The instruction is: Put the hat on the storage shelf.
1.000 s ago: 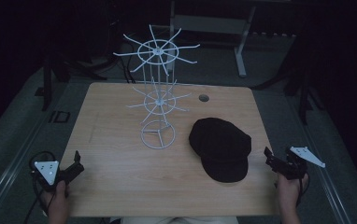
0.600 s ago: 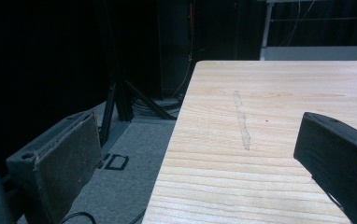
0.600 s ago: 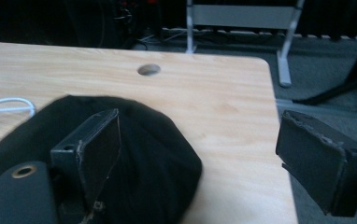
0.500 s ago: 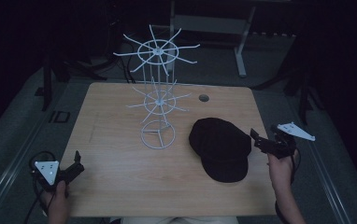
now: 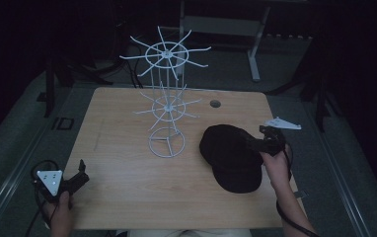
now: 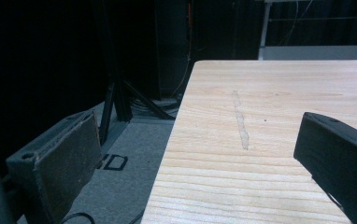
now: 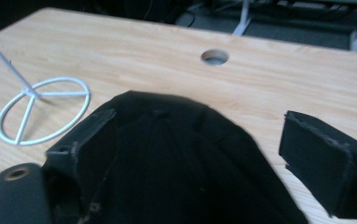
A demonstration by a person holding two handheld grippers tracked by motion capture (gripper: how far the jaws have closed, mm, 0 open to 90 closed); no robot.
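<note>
Right hand-held gripper (image 5: 256, 143), jaws spread, is hovering over black cap (image 5: 231, 155), likely closing on it next; left hand-held gripper (image 5: 80, 177) spread, idling on bench (image 5: 127, 197)

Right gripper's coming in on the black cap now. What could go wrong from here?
1. The right gripper has open jaws over soft fabric; it may pinch only a fold, so the cap sags or slips.
2. The white wire rack stands close beside the cap; a lift could snag its prongs or tip it.

I count one black cap (image 5: 232, 157), one white wire rack (image 5: 167, 101) and one wooden table (image 5: 127, 163). I hold two grippers: left gripper (image 5: 80, 175), right gripper (image 5: 255, 143).
</note>
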